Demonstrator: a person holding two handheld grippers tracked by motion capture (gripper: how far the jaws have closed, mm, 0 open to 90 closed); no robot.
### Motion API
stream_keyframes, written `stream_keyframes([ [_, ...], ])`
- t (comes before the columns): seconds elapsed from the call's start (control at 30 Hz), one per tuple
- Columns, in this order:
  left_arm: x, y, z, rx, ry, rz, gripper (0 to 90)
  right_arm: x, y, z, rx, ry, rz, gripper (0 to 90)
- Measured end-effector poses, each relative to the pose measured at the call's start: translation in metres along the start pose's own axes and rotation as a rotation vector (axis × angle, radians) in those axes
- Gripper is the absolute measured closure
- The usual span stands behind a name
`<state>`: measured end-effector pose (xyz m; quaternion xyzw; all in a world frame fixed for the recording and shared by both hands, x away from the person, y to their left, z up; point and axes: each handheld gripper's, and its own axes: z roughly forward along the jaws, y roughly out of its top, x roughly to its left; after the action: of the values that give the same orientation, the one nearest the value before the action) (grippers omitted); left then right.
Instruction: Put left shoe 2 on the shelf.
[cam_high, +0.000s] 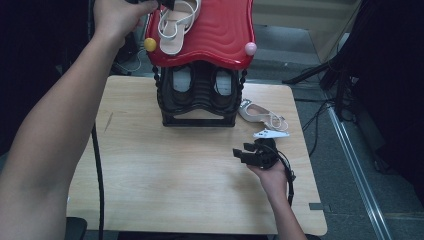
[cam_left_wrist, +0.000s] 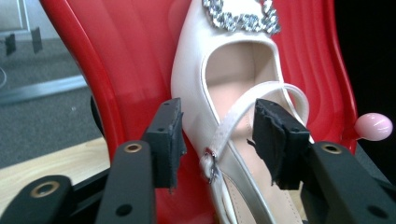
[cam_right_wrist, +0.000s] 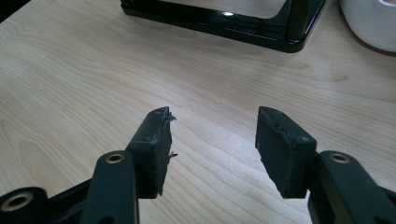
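Note:
A white strappy shoe (cam_high: 177, 22) with a rhinestone buckle lies on the red top shelf (cam_high: 220, 30) of a shoe rack. My left gripper (cam_high: 167, 4) is raised to it at the shelf's far left. In the left gripper view that shoe (cam_left_wrist: 233, 84) lies on the red shelf (cam_left_wrist: 135, 56), and my left gripper (cam_left_wrist: 217, 116) is open, its jaws standing either side of the heel strap without pressing on it. A second white shoe (cam_high: 260, 114) lies on the table right of the rack. My right gripper (cam_high: 242, 152) (cam_right_wrist: 212, 135) hovers open and holds nothing over the wooden table (cam_right_wrist: 70, 70).
The black lower rack (cam_high: 200, 97) holds two dark shoes (cam_high: 182, 82). A yellow knob (cam_high: 150, 44) and a pink knob (cam_high: 250, 48) (cam_left_wrist: 373, 127) stick out from the shelf's corners. The rack's black base (cam_right_wrist: 224, 23) stands ahead of the right gripper. Cables lie on the floor to the right.

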<state>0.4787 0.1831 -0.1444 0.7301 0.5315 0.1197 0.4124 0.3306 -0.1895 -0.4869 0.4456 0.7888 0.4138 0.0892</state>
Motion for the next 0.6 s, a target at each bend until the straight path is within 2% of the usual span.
stream_keyframes([
  [0.2,0.004,-0.001,-0.014,-0.017,-0.004,0.01,49.5,0.0,0.0,0.0,0.001,-0.001,0.001,47.0],
  [0.37,0.009,-0.004,-0.021,0.004,-0.009,0.021,48.7,-0.001,0.0,-0.001,0.001,-0.002,0.011,47.0],
  [0.43,0.011,-0.007,-0.025,-0.009,-0.007,0.026,48.5,-0.001,0.0,-0.001,0.002,-0.002,0.011,47.0],
  [0.6,0.021,-0.014,-0.032,-0.003,-0.029,0.021,47.7,-0.001,0.0,0.0,0.003,-0.003,0.007,47.2],
])
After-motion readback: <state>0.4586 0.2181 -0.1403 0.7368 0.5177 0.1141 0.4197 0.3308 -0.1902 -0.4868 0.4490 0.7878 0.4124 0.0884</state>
